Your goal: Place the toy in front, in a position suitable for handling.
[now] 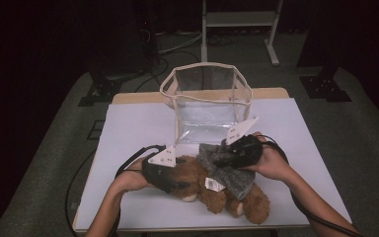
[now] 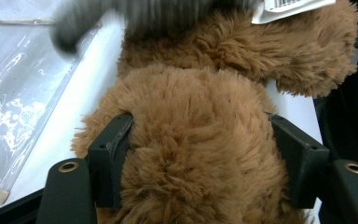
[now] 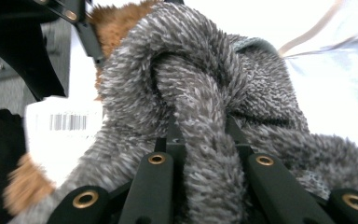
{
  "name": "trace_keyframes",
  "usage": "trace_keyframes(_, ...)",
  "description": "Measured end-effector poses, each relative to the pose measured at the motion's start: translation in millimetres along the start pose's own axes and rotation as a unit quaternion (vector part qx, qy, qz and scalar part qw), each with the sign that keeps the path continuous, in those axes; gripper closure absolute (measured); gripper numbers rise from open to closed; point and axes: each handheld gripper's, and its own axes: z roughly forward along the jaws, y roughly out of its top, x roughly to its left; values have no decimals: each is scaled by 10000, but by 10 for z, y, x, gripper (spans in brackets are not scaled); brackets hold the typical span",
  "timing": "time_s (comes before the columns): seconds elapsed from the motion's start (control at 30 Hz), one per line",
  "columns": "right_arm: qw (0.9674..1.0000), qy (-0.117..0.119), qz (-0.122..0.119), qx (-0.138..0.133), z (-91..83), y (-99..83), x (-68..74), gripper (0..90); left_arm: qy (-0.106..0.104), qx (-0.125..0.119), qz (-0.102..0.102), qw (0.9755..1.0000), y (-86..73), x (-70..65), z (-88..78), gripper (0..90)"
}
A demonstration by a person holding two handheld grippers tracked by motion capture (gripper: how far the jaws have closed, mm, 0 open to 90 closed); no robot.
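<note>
Here the left gripper [image 1: 180, 170] pinches the bear [image 2: 200, 154], the right gripper [image 1: 223, 154] clamps its grey cloth [image 3: 200, 107], mid-table [image 1: 128, 128]. At twelve o'clock stands a clear bag [image 1: 206, 101]; beyond, dark floor [image 1: 360, 128].

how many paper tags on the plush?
1: a white barcode paper tag on the brown plush teddy bear, beside its grey fuzzy garment. More may be hidden underneath.

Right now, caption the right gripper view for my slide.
Right tongs pinch a fold of grey fuzzy cloth over the brown teddy bear.
</note>
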Motion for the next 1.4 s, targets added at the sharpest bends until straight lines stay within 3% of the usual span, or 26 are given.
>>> trace_keyframes(0.1, 9999, 55, -18, 147, 102, -14, -10, 774, -1, -56, -37, 10000, -17, 12, -26, 286)
trace_keyframes(0.27, 9999, 98, 98, 54, 55, -183, 38, 776, 13, -238, -56, 9997, 1, 20, -180, 206)
trace_keyframes(0.43, 9996, 115, 250, -88, -18, -314, 29, 777, 88, -319, -392, 9987, -121, 72, -306, 197)
trace_keyframes(0.5, 9995, 101, 277, -78, -37, -327, 31, 777, -1, -341, -568, 9978, -187, 109, -271, 222)
trace_keyframes(0.6, 9997, 66, 217, 21, -46, -279, 35, 776, -132, -185, -616, 9978, -273, 124, -112, 285)
trace_keyframes(0.67, 9999, 12, 137, 57, -61, -193, 40, 775, -233, -366, -698, 9966, -316, 139, -80, 319)
trace_keyframes(0.8, 9998, 135, -23, 107, -17, 46, 52, 774, -262, -410, -679, 9965, -292, 128, -81, 336)
trace_keyframes(0.97, 9980, 291, -378, 412, 316, 324, 117, 773, -229, -299, -593, 9975, -252, 82, -63, 340)
trace_keyframes(1.07, 9981, 389, -374, 284, 387, 399, 95, 772, -231, -292, -565, 9977, -267, 72, -73, 340)
trace_keyframes(1.23, 9978, 439, -309, 387, 338, 305, 72, 773, -186, -308, -584, 9976, -258, 99, -129, 312)
trace_keyframes(1.4, 9984, 454, -177, 297, 247, 119, 129, 775, -45, -683, -592, 9959, -158, 126, -234, 247)
